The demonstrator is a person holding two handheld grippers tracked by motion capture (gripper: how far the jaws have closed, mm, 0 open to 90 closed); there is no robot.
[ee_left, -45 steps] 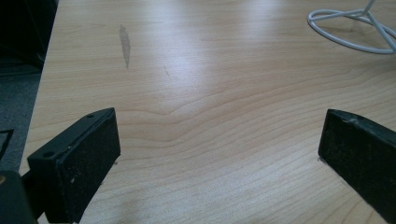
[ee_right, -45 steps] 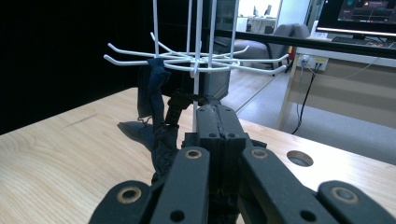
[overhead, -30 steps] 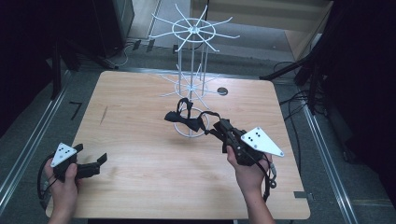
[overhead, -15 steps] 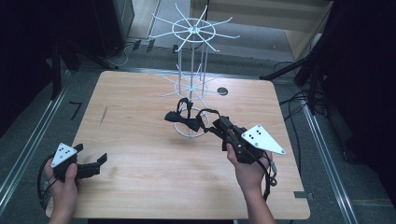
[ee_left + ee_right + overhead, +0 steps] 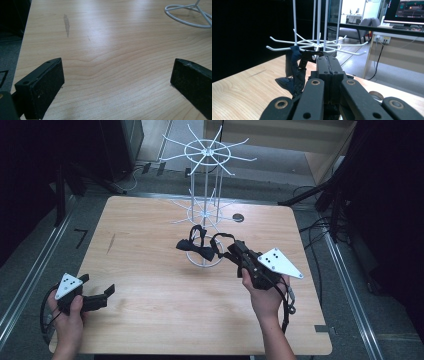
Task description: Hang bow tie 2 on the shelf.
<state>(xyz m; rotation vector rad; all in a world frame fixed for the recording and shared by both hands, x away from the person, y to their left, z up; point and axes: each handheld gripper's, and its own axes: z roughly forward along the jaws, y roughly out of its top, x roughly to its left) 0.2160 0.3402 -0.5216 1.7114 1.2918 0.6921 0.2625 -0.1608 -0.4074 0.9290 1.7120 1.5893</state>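
Bow tie [image 5: 195, 249] dark navy, strap looped, hanging off rack [image 5: 206, 210]

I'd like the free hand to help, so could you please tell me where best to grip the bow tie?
Take the bow tie at its wide knot wing, coming from the left: it hangs free beside the rack, while the right tongs pinch its strap.
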